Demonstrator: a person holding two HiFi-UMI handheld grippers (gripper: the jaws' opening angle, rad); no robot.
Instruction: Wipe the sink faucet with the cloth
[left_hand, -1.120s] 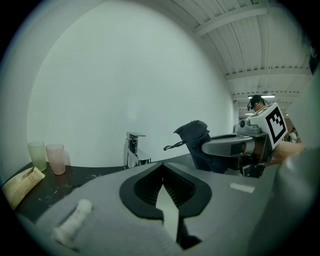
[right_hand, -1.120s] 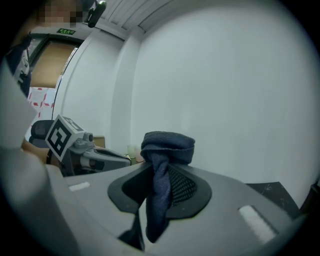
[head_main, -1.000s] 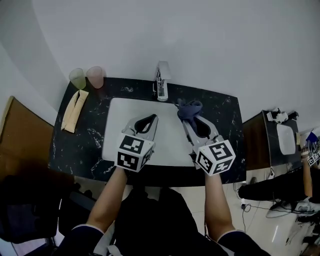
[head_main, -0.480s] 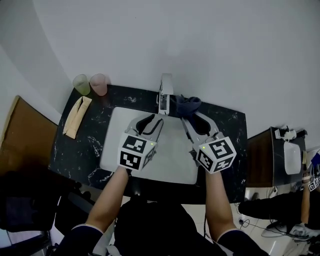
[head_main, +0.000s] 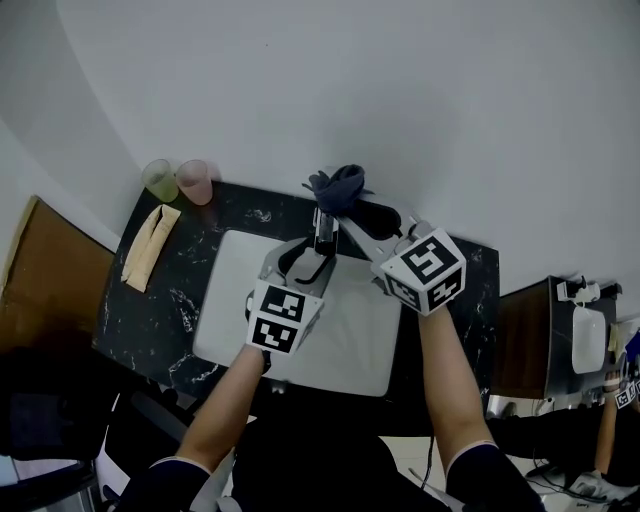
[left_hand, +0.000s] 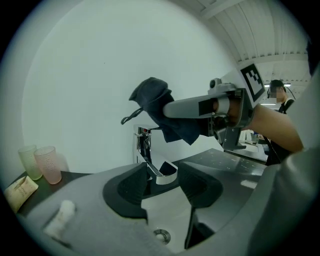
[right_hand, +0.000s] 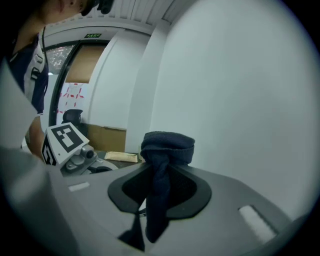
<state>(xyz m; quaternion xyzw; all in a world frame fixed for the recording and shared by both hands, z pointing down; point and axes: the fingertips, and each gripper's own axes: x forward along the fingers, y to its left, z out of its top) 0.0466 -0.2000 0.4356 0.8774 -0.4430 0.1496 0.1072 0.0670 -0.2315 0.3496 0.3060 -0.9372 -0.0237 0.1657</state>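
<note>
The chrome faucet (head_main: 323, 228) stands at the back edge of the white sink (head_main: 240, 330). My right gripper (head_main: 345, 212) is shut on a dark blue cloth (head_main: 338, 186), which it holds bunched right above the faucet's top. In the left gripper view the cloth (left_hand: 156, 104) hangs over the faucet (left_hand: 143, 145). My left gripper (head_main: 303, 255) has just been opening its jaws. It stands open in front of the faucet, with the spout's end (left_hand: 166, 174) showing in the gap and neither pad pressing on it. In the right gripper view the cloth (right_hand: 165, 145) is pinched between the jaws.
A green cup (head_main: 160, 181) and a pink cup (head_main: 195, 181) stand at the back left of the black marble counter (head_main: 190, 275), with a tan packet (head_main: 150, 245) beside them. The sink's drain (left_hand: 161, 235) lies below the left jaws. A white wall rises close behind the faucet.
The right gripper has carried the cloth from right of the faucet up and left to above its top. The left gripper has moved forward to the spout and its jaws have opened.
</note>
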